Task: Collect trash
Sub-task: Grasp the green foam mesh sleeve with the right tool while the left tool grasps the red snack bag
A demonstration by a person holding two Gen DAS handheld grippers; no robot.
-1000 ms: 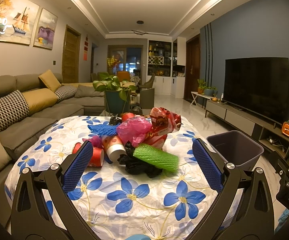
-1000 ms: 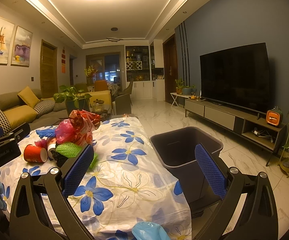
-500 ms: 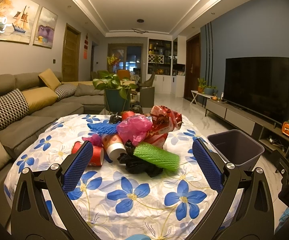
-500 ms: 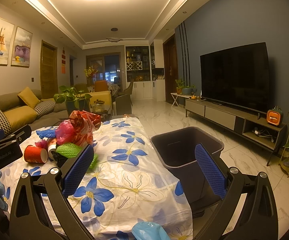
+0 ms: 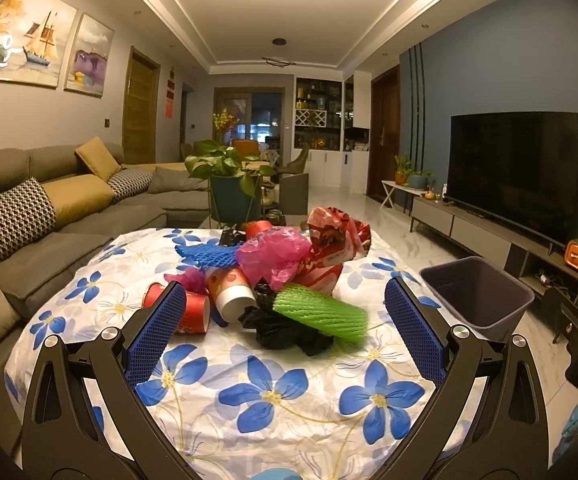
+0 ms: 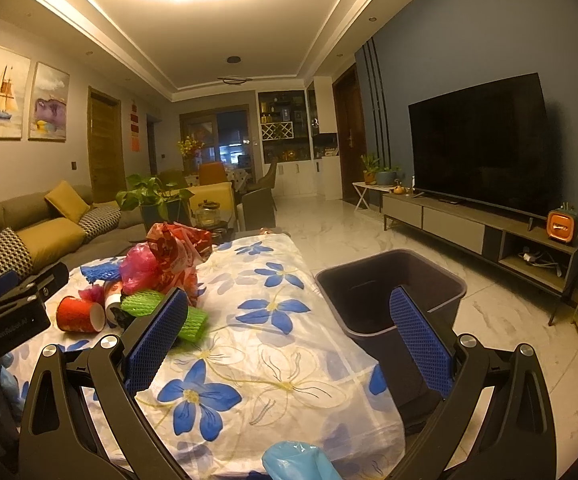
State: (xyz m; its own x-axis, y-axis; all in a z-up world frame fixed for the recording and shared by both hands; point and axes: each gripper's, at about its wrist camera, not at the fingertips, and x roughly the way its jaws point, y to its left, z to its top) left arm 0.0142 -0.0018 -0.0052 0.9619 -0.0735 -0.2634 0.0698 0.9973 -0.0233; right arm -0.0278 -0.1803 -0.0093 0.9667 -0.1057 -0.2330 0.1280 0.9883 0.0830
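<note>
A heap of trash lies mid-table on the flowered cloth (image 5: 273, 380): a green foam net (image 5: 321, 312), a black bag (image 5: 285, 330), red paper cups (image 5: 193, 312), a pink bag (image 5: 273, 256), a red wrapper (image 5: 337, 236) and a blue net (image 5: 205, 254). My left gripper (image 5: 283, 332) hangs open just short of the heap, holding nothing. In the right wrist view the green foam net (image 6: 193, 318), a red cup (image 6: 79, 314) and the dark bin (image 6: 393, 292) show. My right gripper (image 6: 289, 336) is open over the table's right edge, facing the bin.
A grey sofa (image 5: 29, 216) runs along the left, a potted plant (image 5: 229, 176) stands behind the table, and a TV cabinet (image 6: 485, 232) lines the right wall. The dark bin (image 5: 477, 296) sits on the marble floor right of the table. A blue bag scrap (image 6: 301, 460) lies at the near edge.
Both views have shifted only slightly; the heap sits a touch higher in the left wrist view. Nothing was taken hold of or let go.
</note>
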